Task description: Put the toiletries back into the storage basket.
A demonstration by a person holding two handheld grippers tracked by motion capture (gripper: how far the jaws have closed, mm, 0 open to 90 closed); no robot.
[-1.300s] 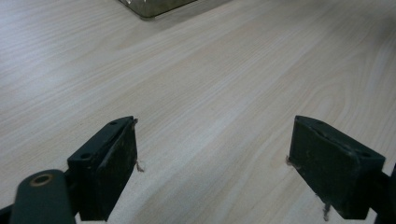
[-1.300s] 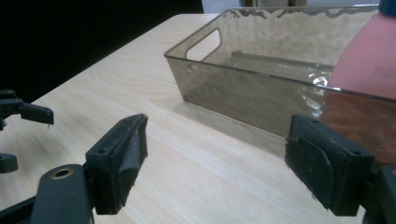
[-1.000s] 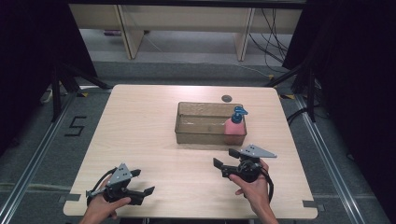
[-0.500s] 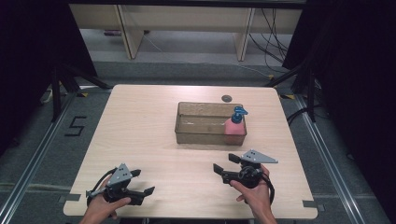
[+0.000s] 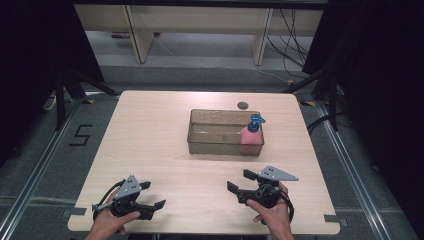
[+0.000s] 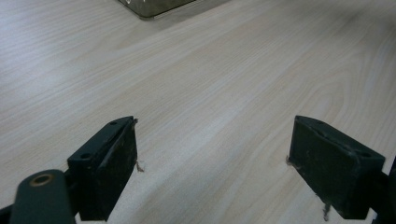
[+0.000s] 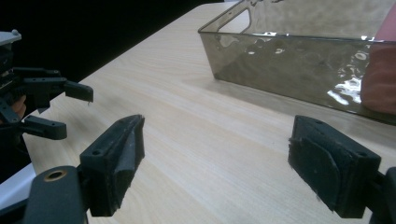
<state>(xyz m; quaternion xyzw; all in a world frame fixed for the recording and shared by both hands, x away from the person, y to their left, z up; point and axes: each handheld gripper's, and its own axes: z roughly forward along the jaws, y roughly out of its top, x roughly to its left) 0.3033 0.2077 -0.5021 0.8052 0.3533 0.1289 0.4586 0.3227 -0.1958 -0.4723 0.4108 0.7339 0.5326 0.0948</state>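
The right tongs [image 5: 242, 180] sit near the front right of the counter [image 5: 150, 135], held in a hand [image 5: 272, 215] entering from the bottom edge; the forearm is cut off by the picture border. Their jaws stand wide apart with nothing between them and have just been opening further. In the right gripper view only bare wood lies between the two black pads.

The left tongs [image 5: 152, 195] rest at the front left corner, jaws likewise wide apart and empty. The holding hand [image 5: 107, 225] is partly cut off at the bottom edge.

The clear tray [image 5: 220, 147] stands right of centre on the counter, well apart from both tongs. A pink bottle [image 5: 251, 137] with a blue pump top [image 5: 256, 122] stands upright in the tray's right end, against the near wall. In the right gripper view the bottle is cropped at the right border and seen only as a pink blur through the rippled wall; its top is out of frame. In the left gripper view only one corner of the tray [image 6: 154, 5] enters at the top edge.

A small dark disc [image 5: 243, 105] lies just behind the tray; what it is cannot be made out.

Compared with one second ago, the right tongs have shifted slightly nearer the front edge; the left tongs, tray and bottle are unchanged.
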